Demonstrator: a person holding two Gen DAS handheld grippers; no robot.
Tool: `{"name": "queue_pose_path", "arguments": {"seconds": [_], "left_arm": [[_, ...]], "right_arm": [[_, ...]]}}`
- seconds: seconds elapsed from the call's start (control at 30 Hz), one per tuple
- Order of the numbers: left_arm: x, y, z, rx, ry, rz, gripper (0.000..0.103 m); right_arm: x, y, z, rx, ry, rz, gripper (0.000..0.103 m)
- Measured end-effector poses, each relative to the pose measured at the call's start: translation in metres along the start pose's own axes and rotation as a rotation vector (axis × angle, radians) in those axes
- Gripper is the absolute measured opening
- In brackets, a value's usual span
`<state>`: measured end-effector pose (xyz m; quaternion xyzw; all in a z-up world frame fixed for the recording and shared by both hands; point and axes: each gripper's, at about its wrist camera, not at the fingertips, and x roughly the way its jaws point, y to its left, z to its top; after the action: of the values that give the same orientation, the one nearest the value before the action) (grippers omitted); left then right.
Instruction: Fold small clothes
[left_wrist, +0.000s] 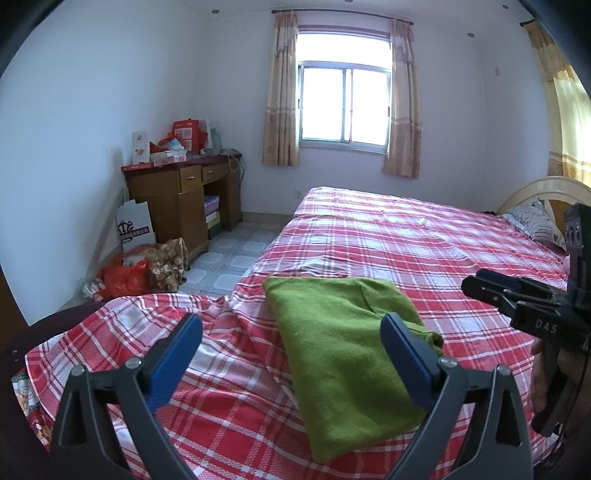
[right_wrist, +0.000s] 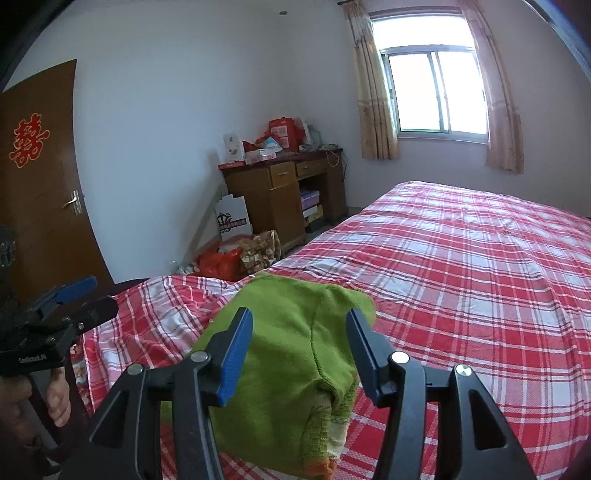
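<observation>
We see the folded garment (left_wrist: 343, 362) lying on the bed (left_wrist: 424, 236) near its foot corner. Beyond it, against the far-left wall, stands the counter (left_wrist: 181, 192) with boxes (left_wrist: 184, 136) on top; bags (left_wrist: 125, 280) sit on the floor before it.

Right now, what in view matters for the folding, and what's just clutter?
Job: green garment, folded on the plaid bedsheet; left gripper and right gripper, both open.

Lying about: desk with boxes, red bag, pillow.
</observation>
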<state>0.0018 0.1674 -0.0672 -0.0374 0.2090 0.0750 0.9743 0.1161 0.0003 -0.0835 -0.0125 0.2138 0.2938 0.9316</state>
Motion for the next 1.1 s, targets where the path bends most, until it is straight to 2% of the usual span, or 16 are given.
{"name": "queue_pose_path", "arguments": {"seconds": [0.63, 0.77, 1.1], "left_arm": [[0.000, 0.001, -0.004, 0.001, 0.007, -0.005, 0.099], [0.000, 0.000, -0.004, 0.002, 0.004, -0.004, 0.103], [-0.001, -0.003, -0.004, 0.011, 0.017, -0.014, 0.103]], "right_arm": [[-0.007, 0.002, 0.003, -0.006, -0.022, 0.000, 0.054], [-0.009, 0.004, 0.004, -0.010, -0.034, -0.002, 0.054], [-0.013, 0.006, 0.002, -0.018, -0.050, 0.000, 0.054]]}}
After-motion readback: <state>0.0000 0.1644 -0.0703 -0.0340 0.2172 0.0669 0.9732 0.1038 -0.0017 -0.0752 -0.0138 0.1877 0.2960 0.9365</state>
